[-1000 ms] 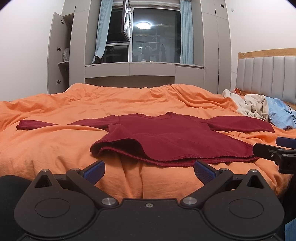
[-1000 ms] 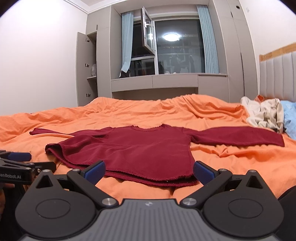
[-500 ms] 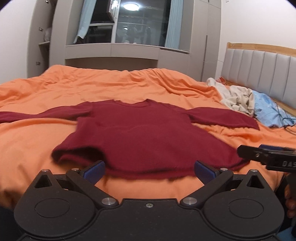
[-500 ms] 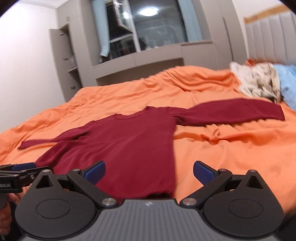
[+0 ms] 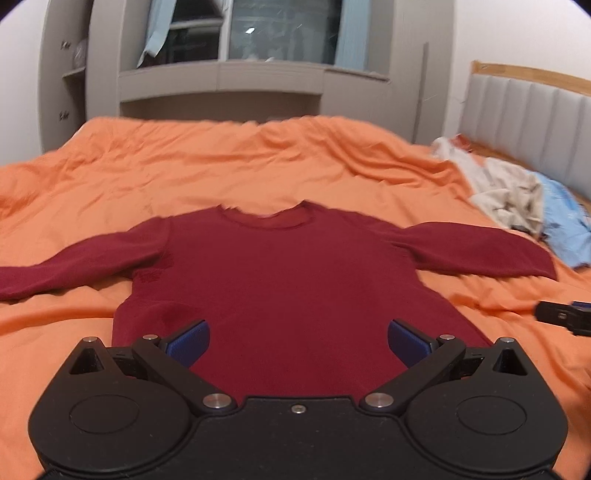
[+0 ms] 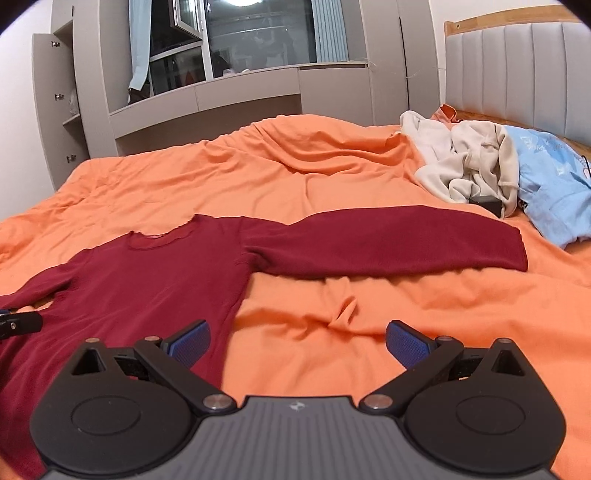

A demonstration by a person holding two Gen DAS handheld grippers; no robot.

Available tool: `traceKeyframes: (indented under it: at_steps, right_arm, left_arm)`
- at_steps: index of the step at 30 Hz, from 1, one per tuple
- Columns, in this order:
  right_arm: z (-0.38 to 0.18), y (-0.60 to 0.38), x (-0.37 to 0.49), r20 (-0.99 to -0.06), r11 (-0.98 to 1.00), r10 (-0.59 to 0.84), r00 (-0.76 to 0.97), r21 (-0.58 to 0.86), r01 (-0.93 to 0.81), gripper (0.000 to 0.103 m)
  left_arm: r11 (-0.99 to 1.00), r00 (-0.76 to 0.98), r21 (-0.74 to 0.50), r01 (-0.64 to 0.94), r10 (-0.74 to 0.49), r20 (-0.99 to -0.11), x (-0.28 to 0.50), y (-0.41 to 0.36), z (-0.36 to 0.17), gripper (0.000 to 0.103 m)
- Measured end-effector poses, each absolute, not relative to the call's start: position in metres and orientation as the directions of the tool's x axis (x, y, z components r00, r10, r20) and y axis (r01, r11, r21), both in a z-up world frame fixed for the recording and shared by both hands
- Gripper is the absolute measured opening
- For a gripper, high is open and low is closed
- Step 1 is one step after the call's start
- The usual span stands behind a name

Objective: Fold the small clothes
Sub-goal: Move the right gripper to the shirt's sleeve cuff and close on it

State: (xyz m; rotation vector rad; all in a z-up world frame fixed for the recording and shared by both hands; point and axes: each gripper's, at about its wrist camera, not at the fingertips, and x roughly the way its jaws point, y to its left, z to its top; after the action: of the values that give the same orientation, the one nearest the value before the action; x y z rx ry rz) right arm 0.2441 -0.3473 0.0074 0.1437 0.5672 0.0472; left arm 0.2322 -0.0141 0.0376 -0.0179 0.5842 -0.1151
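Observation:
A dark red long-sleeved top (image 5: 288,280) lies flat on the orange bedcover (image 5: 258,162), neck away from me, both sleeves spread out. My left gripper (image 5: 298,341) is open and empty, above the top's lower body. My right gripper (image 6: 297,341) is open and empty, above the bedcover (image 6: 332,177) just right of the top's (image 6: 155,280) side edge, below the right sleeve (image 6: 388,243). The right gripper's tip shows at the right edge of the left wrist view (image 5: 565,316); the left gripper's tip shows at the left edge of the right wrist view (image 6: 18,323).
A pile of cream and light blue clothes (image 6: 491,173) lies at the far right by the padded headboard (image 6: 517,62). It also shows in the left wrist view (image 5: 524,199). Grey cabinets and a window (image 5: 258,33) stand beyond the bed.
Both grippers have moved forward and up over the bed. The top's hem, bunched and lifted a second ago, now lies flat. The right gripper has swung right toward the right sleeve.

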Motion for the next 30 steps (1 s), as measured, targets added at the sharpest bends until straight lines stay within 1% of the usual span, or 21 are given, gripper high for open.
traceKeyframes:
  at_steps: [2,8,12,14,16,18,25,26,28,30]
  right_arm:
    - [0.006,-0.349,0.255,-0.538,0.991,0.074,0.840,0.135,-0.001,0.103]
    - [0.000,-0.354,0.286,-0.561,0.995,0.041,0.827,0.099,0.018,0.103]
    - [-0.003,-0.360,0.305,-0.581,0.993,0.047,0.813,0.116,0.025,0.103]
    - [-0.005,-0.362,0.314,-0.578,0.992,0.053,0.815,0.123,0.023,0.103]
    - [-0.005,-0.366,0.320,-0.561,0.992,0.055,0.826,0.128,0.020,0.103]
    - [-0.006,-0.374,0.328,-0.535,0.989,0.068,0.842,0.149,0.016,0.103]
    - [-0.019,-0.427,0.353,-0.428,0.947,0.060,0.902,0.309,0.084,0.103]
    - [-0.023,-0.434,0.357,-0.425,0.941,0.052,0.904,0.323,0.098,0.103]
    - [-0.029,-0.445,0.367,-0.465,0.946,0.048,0.884,0.306,0.110,0.103]
    - [-0.034,-0.454,0.378,-0.520,0.955,0.003,0.854,0.254,0.151,0.103]
  left_arm:
    - [0.995,0.818,-0.042,0.095,-0.102,-0.566,0.248,-0.016,0.036,0.102]
    - [0.994,0.809,0.004,0.105,-0.083,-0.582,0.288,-0.023,0.024,0.102]
    - [0.996,0.795,-0.004,0.091,-0.075,-0.602,0.304,-0.018,0.010,0.102]
    - [0.997,0.776,-0.012,0.082,-0.071,-0.626,0.311,-0.016,0.003,0.102]
    - [0.996,0.760,-0.016,0.087,-0.077,-0.645,0.315,-0.016,0.000,0.102]
    - [0.995,0.760,-0.021,0.096,-0.087,-0.644,0.316,-0.014,-0.003,0.102]
    - [0.994,0.741,-0.028,0.104,-0.096,-0.664,0.316,-0.017,-0.010,0.102]
    - [0.994,0.736,-0.028,0.109,-0.099,-0.669,0.316,-0.017,-0.011,0.102]
    - [0.993,0.728,-0.023,0.117,-0.101,-0.678,0.314,-0.019,-0.014,0.102]
    - [0.993,0.721,-0.018,0.119,-0.099,-0.686,0.312,-0.020,-0.016,0.102]
